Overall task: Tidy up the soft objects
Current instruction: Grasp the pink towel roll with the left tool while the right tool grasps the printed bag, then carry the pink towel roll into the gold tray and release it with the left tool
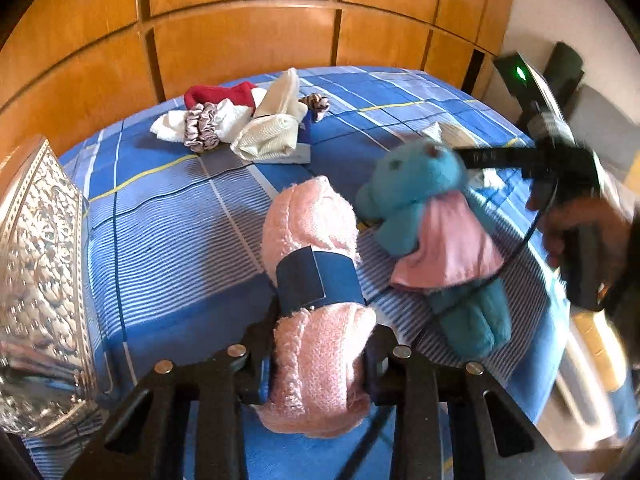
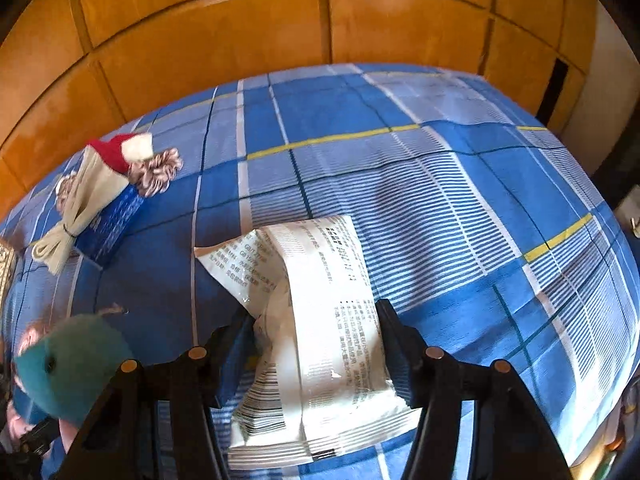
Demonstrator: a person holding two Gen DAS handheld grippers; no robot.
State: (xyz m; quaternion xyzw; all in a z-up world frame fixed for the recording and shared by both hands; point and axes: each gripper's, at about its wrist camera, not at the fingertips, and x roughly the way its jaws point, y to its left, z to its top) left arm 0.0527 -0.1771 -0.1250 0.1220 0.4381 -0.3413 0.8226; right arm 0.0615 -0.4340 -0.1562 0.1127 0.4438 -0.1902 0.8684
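Blue plaid bedspread (image 2: 400,168) fills both views. At six o'clock in the left view, the left gripper (image 1: 318,360) squeezes the rolled pink towel (image 1: 316,280); a teal plush toy (image 1: 436,232) lies at its two o'clock. The right gripper (image 2: 320,344) straddles the white printed packet (image 2: 320,320), jaws half-wide; contact unclear.

Behind the bed (image 2: 340,96), covered in a blue plaid sheet with yellow and white lines, stands a wall of glossy orange-brown wooden panels (image 1: 240,40). At the left edge, an embossed silvery box (image 1: 40,280) resting on the sheet. Far right, a pale wall (image 1: 528,20).
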